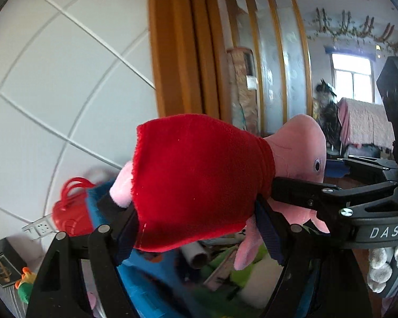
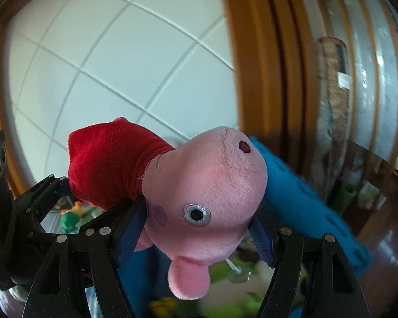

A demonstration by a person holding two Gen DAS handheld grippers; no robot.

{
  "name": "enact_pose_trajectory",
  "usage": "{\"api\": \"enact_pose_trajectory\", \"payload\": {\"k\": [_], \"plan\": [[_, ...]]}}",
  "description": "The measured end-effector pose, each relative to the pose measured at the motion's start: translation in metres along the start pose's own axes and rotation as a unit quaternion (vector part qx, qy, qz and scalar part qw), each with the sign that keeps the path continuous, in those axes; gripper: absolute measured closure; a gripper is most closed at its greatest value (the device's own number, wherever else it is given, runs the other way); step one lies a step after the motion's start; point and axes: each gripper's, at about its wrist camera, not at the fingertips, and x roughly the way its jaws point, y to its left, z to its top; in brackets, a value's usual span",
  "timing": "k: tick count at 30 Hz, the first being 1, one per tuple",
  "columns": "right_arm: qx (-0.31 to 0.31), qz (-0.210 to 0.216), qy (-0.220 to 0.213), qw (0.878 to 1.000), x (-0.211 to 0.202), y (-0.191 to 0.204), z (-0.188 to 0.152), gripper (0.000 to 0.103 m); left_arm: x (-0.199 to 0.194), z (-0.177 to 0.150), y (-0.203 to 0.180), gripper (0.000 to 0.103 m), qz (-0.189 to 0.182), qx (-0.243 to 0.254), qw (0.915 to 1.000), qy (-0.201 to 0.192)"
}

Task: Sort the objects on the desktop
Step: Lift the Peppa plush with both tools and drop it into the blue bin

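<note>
The pink plush pig in a red velvet dress is clamped by both your left tool and right tool, mid-carry; its destination seems out of view, so release one first.

The plush pig lies crosswise between the two claws, its body in the left claw and its head in the right claw. In the left wrist view the right claw reaches in from the right and meets the pig at its neck. Behind the pig stands a tiled wall, with a door frame to its right. Below the pig lies a heap of toys
</note>
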Motion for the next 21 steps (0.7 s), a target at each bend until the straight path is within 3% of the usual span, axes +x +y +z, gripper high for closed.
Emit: {"api": "enact_pose_trajectory", "payload": {"k": [4, 9, 13, 15, 21], "plan": [[0.018, 0.003, 0.024, 1.000, 0.021, -0.042, 0.003, 0.030, 0.050, 0.016, -0.011, 0.024, 0.013, 0.011, 0.9992, 0.037], [0.010, 0.004, 0.043, 0.999, 0.052, -0.061, 0.028, 0.031, 0.098, 0.034, -0.016, 0.025, 0.035, 0.038, 0.9955, 0.080], [0.006, 0.040, 0.062, 0.997, 0.087, -0.058, 0.047, 0.042, 0.140, 0.047, -0.020, 0.024, 0.042, 0.050, 0.9910, 0.117], [0.010, 0.000, 0.080, 0.997, 0.110, -0.061, 0.056, 0.043, 0.157, 0.050, -0.016, 0.024, 0.070, 0.051, 0.9870, 0.135], [0.035, -0.021, 0.103, 0.994, 0.138, -0.082, 0.051, 0.043, 0.171, 0.038, 0.009, 0.024, 0.094, 0.030, 0.9822, 0.160]]}}
